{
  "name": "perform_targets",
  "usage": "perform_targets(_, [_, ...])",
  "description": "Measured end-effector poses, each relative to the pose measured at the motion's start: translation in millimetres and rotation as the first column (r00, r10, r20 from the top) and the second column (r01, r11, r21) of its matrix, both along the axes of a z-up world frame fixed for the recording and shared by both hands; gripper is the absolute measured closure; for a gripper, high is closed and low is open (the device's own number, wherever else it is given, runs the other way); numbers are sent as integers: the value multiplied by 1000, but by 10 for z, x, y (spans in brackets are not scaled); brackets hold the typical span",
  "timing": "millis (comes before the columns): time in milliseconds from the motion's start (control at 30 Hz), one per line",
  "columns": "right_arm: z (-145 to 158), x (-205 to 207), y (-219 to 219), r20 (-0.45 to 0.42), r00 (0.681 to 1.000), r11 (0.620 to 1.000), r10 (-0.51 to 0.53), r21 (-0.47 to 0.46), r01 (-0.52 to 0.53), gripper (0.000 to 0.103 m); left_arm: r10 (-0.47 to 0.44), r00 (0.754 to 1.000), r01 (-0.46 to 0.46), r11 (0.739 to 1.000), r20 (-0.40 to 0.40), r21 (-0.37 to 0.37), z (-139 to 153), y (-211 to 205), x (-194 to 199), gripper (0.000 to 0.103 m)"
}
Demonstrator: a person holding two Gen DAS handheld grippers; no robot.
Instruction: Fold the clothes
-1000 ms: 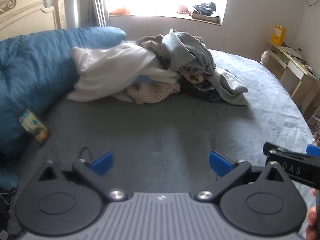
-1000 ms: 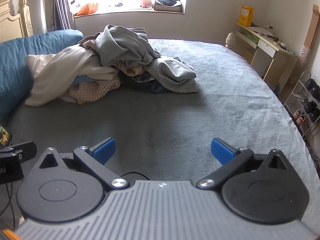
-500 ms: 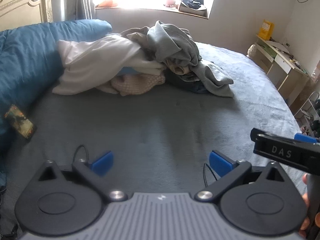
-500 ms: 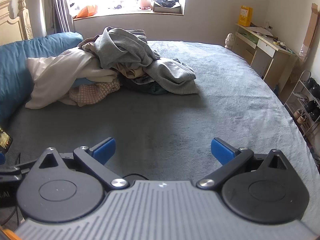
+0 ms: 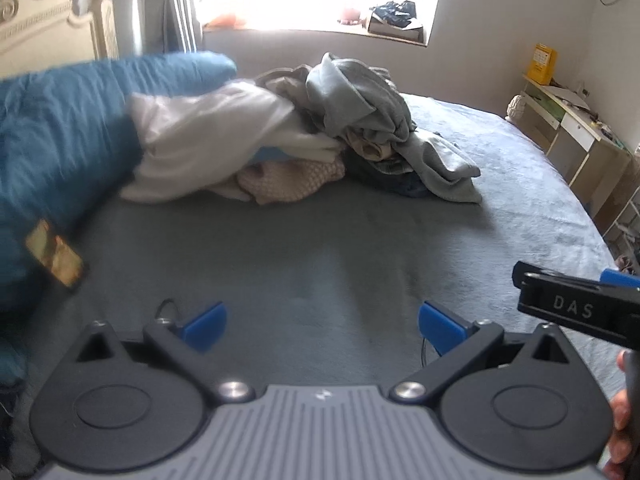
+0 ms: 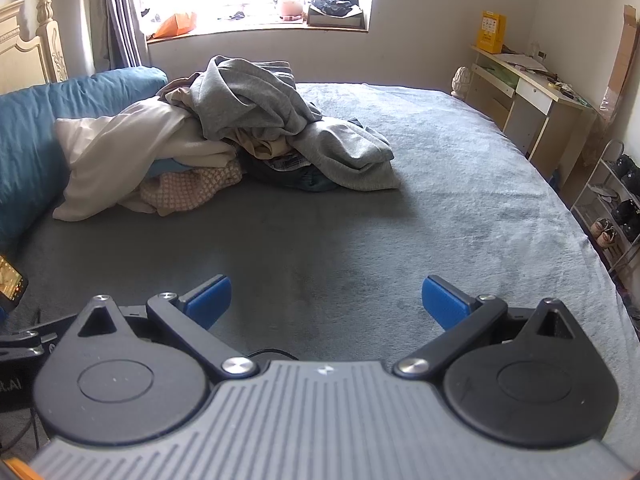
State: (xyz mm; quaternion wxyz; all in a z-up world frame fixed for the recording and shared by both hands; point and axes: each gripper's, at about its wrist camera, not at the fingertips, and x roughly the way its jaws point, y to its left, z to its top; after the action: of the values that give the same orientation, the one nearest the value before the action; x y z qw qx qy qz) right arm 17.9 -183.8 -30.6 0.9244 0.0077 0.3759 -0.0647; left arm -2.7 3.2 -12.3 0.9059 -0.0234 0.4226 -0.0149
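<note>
Well apart from the laundry, both grippers hover empty over the grey bedspread [image 6: 460, 184].

Left gripper [image 5: 322, 326] and right gripper [image 6: 326, 300] each have their blue pads spread wide, holding nothing. Further up the bed lies the clothes pile [image 6: 224, 140]: grey sweatshirt [image 6: 256, 100] on top, cream garment [image 5: 208, 136] against the blue duvet [image 5: 60, 128].

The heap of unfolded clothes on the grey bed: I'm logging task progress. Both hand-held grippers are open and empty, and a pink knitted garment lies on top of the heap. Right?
Not quite. Both views show the pink knitted garment at the bottom front of the heap of unfolded clothes; a grey sweatshirt lies on top. The left hand-held gripper and right hand-held gripper are indeed open and empty.
</note>
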Motion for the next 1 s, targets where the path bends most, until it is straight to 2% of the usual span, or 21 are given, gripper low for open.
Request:
perform_targets(533, [-16, 153, -3, -7, 1000, 1000, 13, 9, -13, 1, -21, 999, 20, 999, 26, 45, -32, -53, 119, 0])
perform_targets(800, [-67, 462, -42, -35, 999, 1000, 7, 16, -6, 1, -34, 999, 33, 997, 10, 68, -101, -93, 471, 0])
perform_targets(1000, [-146, 850, -70, -67, 998, 1000, 10, 20, -9, 1, -30, 1000, 30, 997, -2, 76, -176, -86, 904, 0])
